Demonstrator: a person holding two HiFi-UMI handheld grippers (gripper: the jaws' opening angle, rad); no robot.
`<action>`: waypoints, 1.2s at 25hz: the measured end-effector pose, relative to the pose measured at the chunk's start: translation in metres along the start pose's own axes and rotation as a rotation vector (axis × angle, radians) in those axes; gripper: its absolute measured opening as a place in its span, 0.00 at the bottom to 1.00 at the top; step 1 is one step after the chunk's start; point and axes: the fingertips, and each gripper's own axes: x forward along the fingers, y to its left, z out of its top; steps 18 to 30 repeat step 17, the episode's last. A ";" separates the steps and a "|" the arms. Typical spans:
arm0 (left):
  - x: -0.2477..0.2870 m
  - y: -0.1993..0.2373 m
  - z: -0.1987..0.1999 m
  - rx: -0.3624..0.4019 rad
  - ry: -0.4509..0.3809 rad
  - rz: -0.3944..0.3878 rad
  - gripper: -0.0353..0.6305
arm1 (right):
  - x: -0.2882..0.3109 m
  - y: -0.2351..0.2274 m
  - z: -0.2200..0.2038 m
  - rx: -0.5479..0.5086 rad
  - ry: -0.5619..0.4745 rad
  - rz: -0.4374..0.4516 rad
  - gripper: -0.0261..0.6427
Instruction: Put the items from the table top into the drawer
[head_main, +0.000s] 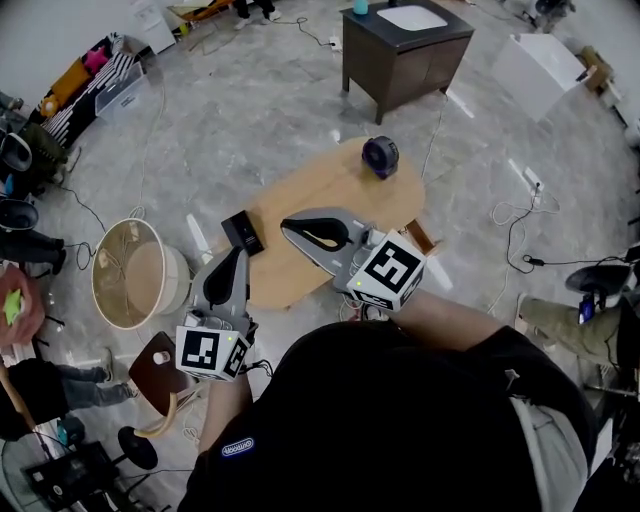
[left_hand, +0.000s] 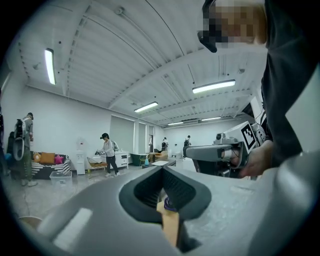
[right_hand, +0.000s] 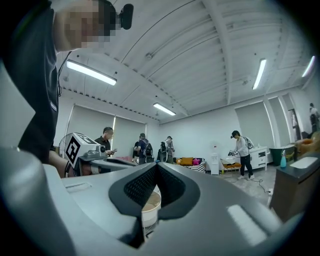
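Table (head_main: 320, 195), one round object (head_main: 380, 156), one black box (head_main: 241, 233); left gripper (head_main: 239, 250), right gripper (head_main: 286, 227) fingers (left_hand: 145, 192) together.

Beyond the far end of the counter (head_main: 320, 195), a dark cabinet (head_main: 420, 60) is seen on the grey floor. It is topped by a white basin (head_main: 411, 17), with a teal bottle (head_main: 360, 7) set beside it. A round pale basket (head_main: 135, 272) is placed off the counter's left edge, and a small brown stool (head_main: 158, 368) is seen off its near-left corner. White cables (head_main: 515, 215) are strewn past the right edge. A clear bin (head_main: 122, 92) is set far to the left. Ceiling strip lights (left_hand: 214, 86) and standing people (left_hand: 107, 152) are shown in the gripper views.
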 end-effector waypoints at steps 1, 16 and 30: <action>0.003 -0.001 0.001 -0.001 0.004 -0.001 0.06 | 0.000 -0.002 0.000 0.000 -0.002 0.002 0.08; 0.019 0.003 0.019 -0.016 -0.038 0.031 0.07 | -0.008 -0.017 0.000 0.004 -0.014 -0.005 0.08; 0.019 0.003 0.019 -0.018 -0.038 0.034 0.07 | -0.008 -0.016 0.000 0.001 -0.013 -0.001 0.08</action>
